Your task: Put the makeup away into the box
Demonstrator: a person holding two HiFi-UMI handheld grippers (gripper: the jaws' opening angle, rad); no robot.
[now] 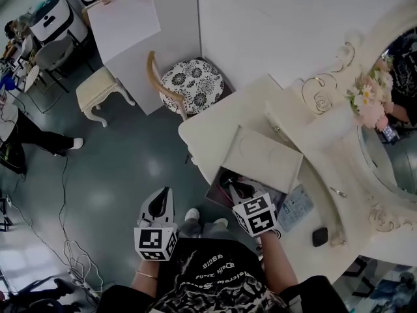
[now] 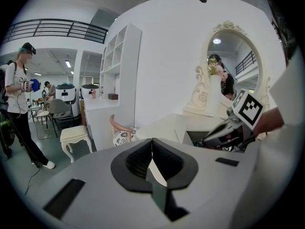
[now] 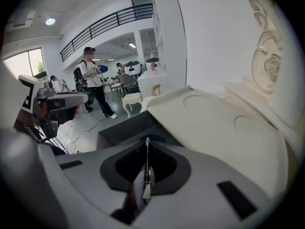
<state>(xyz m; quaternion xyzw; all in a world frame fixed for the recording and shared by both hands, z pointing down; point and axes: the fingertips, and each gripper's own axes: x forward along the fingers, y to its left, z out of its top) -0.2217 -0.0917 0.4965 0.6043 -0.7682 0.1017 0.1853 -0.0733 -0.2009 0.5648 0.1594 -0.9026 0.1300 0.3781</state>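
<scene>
Pinching one thin item (image 3: 147, 162), right gripper (image 1: 234, 190) over one open box (image 1: 263, 156).

I see my black, white-printed top (image 1: 215, 278), a thin bracelet (image 1: 146, 274), and my grey left gripper (image 1: 161, 194) and right gripper (image 1: 233, 190).

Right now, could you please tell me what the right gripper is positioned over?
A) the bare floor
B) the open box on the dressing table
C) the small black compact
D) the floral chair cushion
B: the head view shows the right gripper over the open box, its jaws shut on what looks like a thin item.
</scene>
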